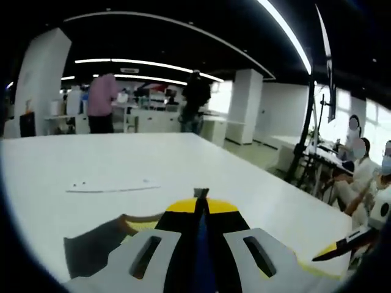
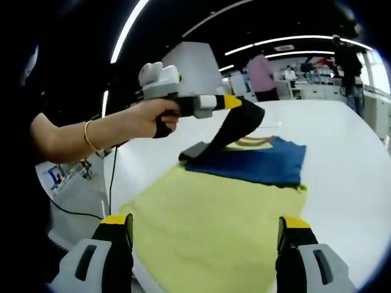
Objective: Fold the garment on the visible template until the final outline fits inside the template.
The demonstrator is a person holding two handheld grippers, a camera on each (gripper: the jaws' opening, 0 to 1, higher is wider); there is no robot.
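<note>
A dark blue garment (image 2: 256, 160) with a yellow stripe lies on a pale yellow template sheet (image 2: 208, 226) on the white table (image 2: 348, 140). My left gripper (image 2: 234, 102), held in a person's hand, is shut on a dark corner of the garment (image 2: 235, 128) and holds it lifted above the rest. In the left gripper view its yellow-tipped jaws (image 1: 201, 205) are pressed together with blue fabric between them, and dark cloth (image 1: 91, 247) hangs to the left. My right gripper (image 2: 204, 227) stands open over the near part of the yellow sheet, holding nothing. Its tip (image 1: 342, 245) enters from the right.
The white table (image 1: 183, 165) stretches far ahead with a thin curved mark (image 1: 110, 187) on it. Several people sit at desks on the right (image 1: 360, 165), and others stand at the back (image 1: 101, 101). A cable (image 2: 110, 177) hangs off the table's left edge.
</note>
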